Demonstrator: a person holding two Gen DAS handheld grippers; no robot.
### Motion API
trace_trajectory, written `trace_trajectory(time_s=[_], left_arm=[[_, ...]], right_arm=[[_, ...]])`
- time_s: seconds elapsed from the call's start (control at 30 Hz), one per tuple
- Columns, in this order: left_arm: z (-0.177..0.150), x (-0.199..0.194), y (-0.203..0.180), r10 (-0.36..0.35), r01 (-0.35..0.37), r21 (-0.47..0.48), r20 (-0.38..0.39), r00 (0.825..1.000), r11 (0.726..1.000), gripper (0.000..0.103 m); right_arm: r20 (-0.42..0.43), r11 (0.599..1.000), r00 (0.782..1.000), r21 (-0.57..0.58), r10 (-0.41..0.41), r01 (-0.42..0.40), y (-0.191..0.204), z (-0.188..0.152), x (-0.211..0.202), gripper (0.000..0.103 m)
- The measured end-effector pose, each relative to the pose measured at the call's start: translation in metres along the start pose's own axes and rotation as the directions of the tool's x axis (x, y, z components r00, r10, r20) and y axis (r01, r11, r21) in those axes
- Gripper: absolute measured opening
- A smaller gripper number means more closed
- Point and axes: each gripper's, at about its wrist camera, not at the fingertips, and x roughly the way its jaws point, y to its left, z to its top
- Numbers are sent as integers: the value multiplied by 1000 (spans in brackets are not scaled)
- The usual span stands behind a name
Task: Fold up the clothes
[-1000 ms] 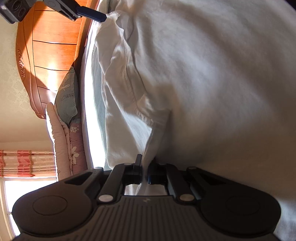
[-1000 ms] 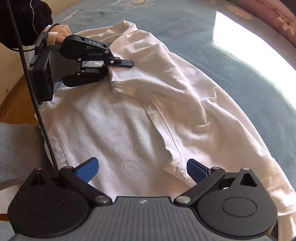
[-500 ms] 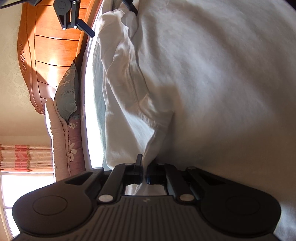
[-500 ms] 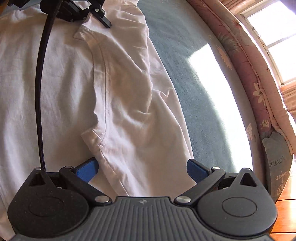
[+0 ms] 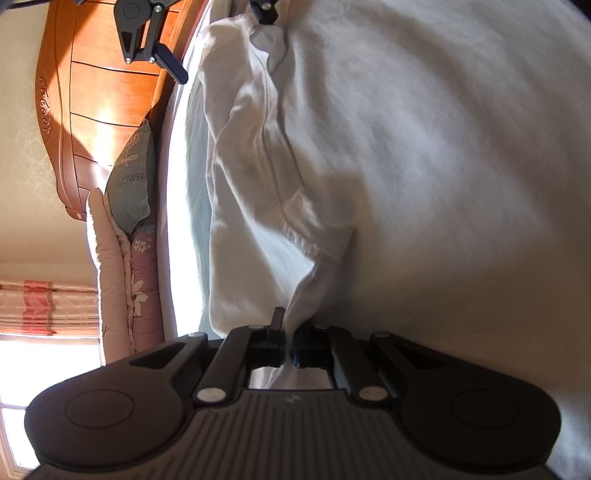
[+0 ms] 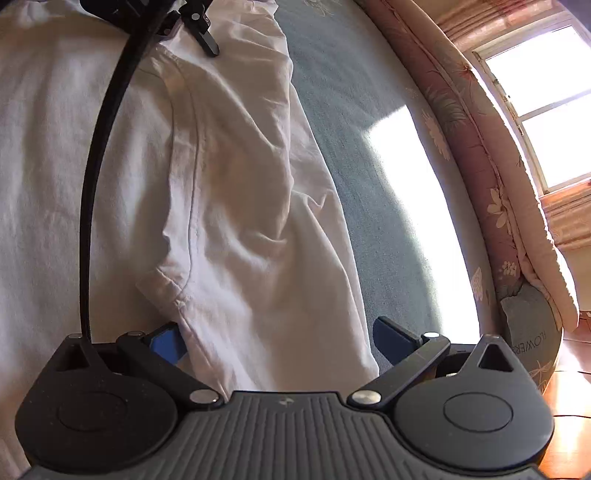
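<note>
A white T-shirt (image 5: 424,155) lies spread on the blue bed cover, with one side folded inward along a seam (image 6: 236,206). My left gripper (image 5: 290,345) is shut on a pinch of the shirt's folded edge near a sleeve hem. It also shows at the top of the right wrist view (image 6: 184,22). My right gripper (image 6: 277,338) is open, its jaws straddling the folded edge at the other end, low over the cloth. It shows at the top of the left wrist view (image 5: 218,40), one finger each side of the fold.
The blue bed cover (image 6: 369,155) carries a bright sun patch beside the shirt. A pink floral quilt (image 6: 480,155) and a blue cushion (image 5: 131,184) lie along the bed's edge. A wooden headboard (image 5: 99,96) and a window (image 6: 543,92) stand beyond. A black cable (image 6: 99,155) crosses the shirt.
My right gripper has swung round and moved onto the folded edge, its open jaws now straddling it. My left gripper has kept its hold and hardly moved.
</note>
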Motion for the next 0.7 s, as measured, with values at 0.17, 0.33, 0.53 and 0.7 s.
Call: trace_trajectory(time_s=[0.17,0.33,0.53,0.7], left_arm=[[-7,0,3,-20,20,-22,24,1000,1000,0],[-6,0,3,-24,25,-44,24,999,999,0],[-6,-1,-1,-9,10,-55,18,1000,998,0],[-6,-1,-2,-6,7,-64,13,1000,998,0]], right_arm=[[-1,995,998,82,64,-64,-15,-2,8,103],[10,997,998,49,58,-59,-10,-2,7,99],[16,991,991,30,130,-130,1,-4,-5,63],[9,981,982,-40,191,-190,22,-1,-10,9]])
